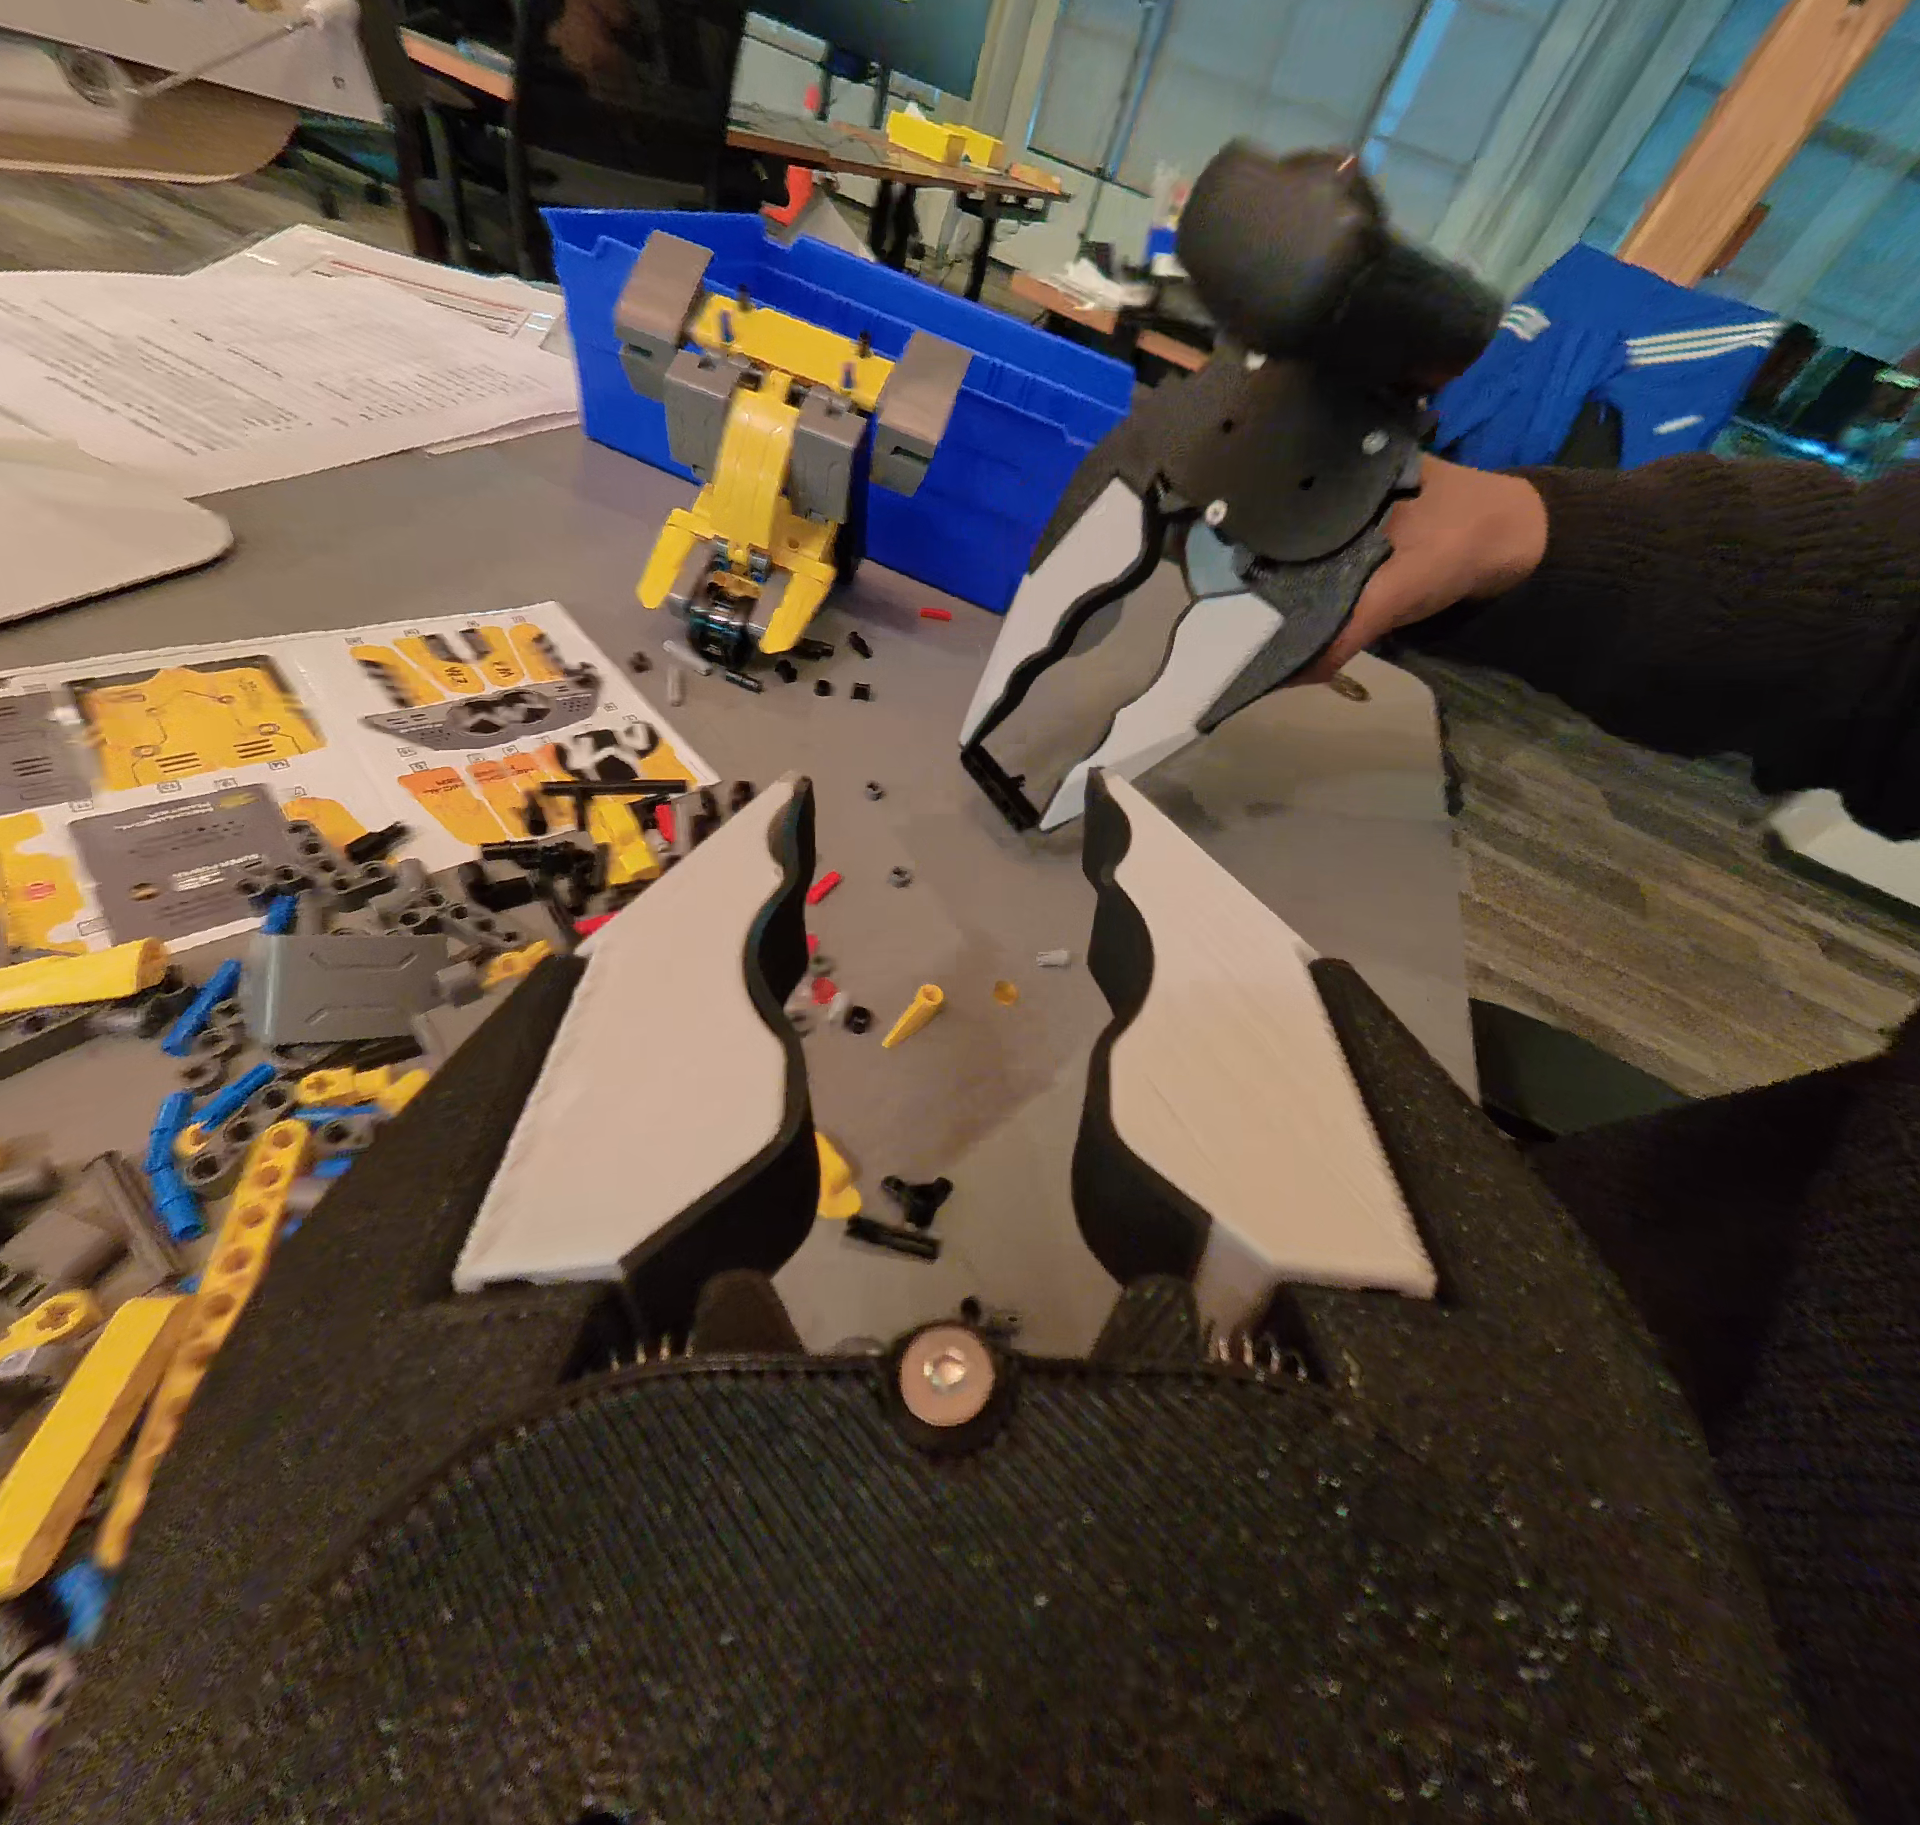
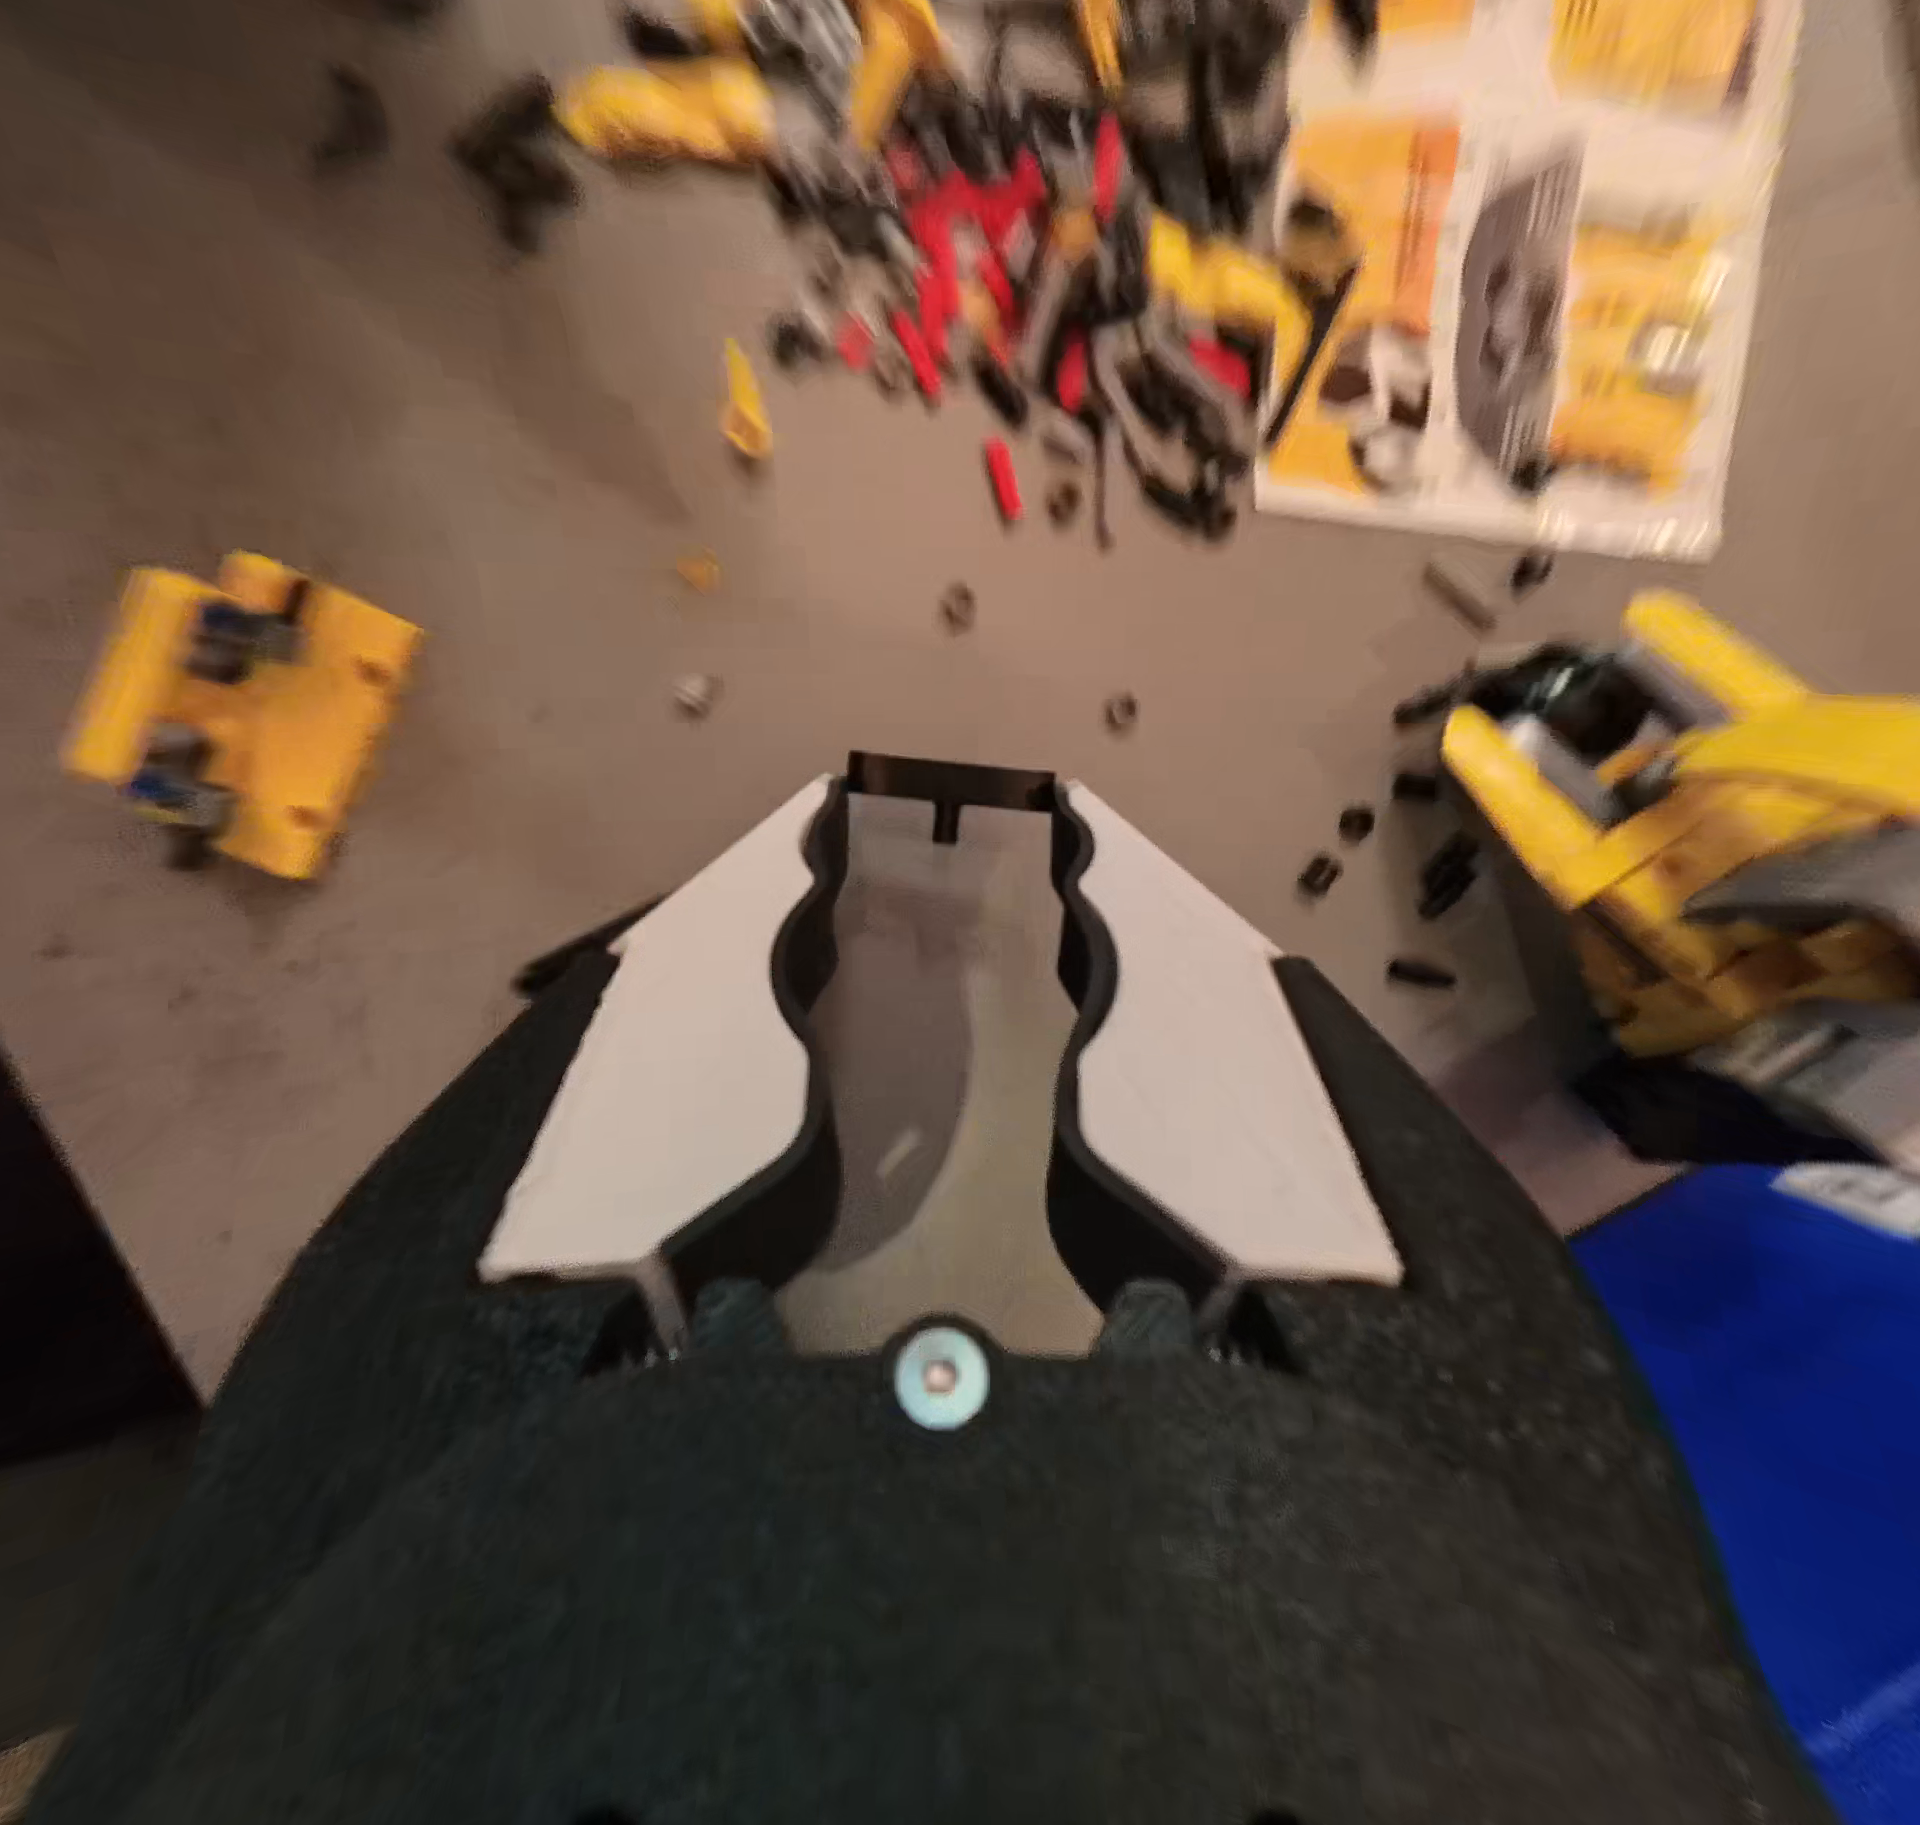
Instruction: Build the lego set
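My left gripper (image 1: 951, 788) is open and empty, hovering over the grey table (image 1: 1247, 840) above scattered small pieces and a yellow cone-shaped piece (image 1: 914, 1012). My right gripper (image 2: 951, 788) is shut on a thin black bar piece (image 2: 951, 773) held crosswise between its fingertips, above the table. It also shows in the left wrist view (image 1: 1023, 788), held by a hand (image 1: 1455, 549), tips down just beyond my left gripper's right finger. A yellow and grey brick model (image 1: 769, 445) leans against a blue bin (image 1: 997, 393); in the blurred right wrist view the model (image 2: 1714, 840) lies to the right.
A pile of loose yellow, black, blue and red pieces (image 1: 260, 1048) lies left, shown too in the right wrist view (image 2: 1039, 269). A sticker sheet (image 1: 312, 736) and papers (image 1: 260, 352) lie beyond. A small yellow sub-assembly (image 2: 249, 715) sits apart. The table edge (image 1: 1449, 840) is at the right. Spacing between my two grippers at the tips: around 12 cm.
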`<state>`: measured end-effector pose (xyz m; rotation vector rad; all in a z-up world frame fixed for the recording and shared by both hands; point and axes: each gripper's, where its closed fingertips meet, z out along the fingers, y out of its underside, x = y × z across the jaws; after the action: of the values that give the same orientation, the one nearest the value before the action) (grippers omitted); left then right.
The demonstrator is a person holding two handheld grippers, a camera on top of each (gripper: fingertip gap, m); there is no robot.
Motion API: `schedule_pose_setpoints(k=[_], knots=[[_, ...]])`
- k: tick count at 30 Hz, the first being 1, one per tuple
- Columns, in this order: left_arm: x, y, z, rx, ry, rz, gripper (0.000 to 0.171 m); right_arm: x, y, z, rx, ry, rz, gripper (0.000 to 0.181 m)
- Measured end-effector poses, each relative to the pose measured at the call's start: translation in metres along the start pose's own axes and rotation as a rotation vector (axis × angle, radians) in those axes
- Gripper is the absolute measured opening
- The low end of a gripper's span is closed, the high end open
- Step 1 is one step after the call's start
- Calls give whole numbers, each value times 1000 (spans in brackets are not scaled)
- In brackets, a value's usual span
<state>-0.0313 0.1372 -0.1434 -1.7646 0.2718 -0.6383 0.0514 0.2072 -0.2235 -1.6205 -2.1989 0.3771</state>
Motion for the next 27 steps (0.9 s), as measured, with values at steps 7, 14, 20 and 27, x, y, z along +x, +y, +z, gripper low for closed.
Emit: schedule_pose_setpoints(k=[7, 14, 20, 27], knots=[[71, 9, 6, -72, 473, -144, 46, -53, -89, -63, 384, 184, -404, 38], [68, -10, -7, 40, 566, -308, 34, -75, -107, -76, 473, 316, -600, 38], [74, -15, -15, 57, 669, -374, 18, -82, -115, -79, 505, 327, -606, 38], [75, -6, -11, -6, 671, -387, 6, -85, -116, -80, 551, 327, -617, 31]])
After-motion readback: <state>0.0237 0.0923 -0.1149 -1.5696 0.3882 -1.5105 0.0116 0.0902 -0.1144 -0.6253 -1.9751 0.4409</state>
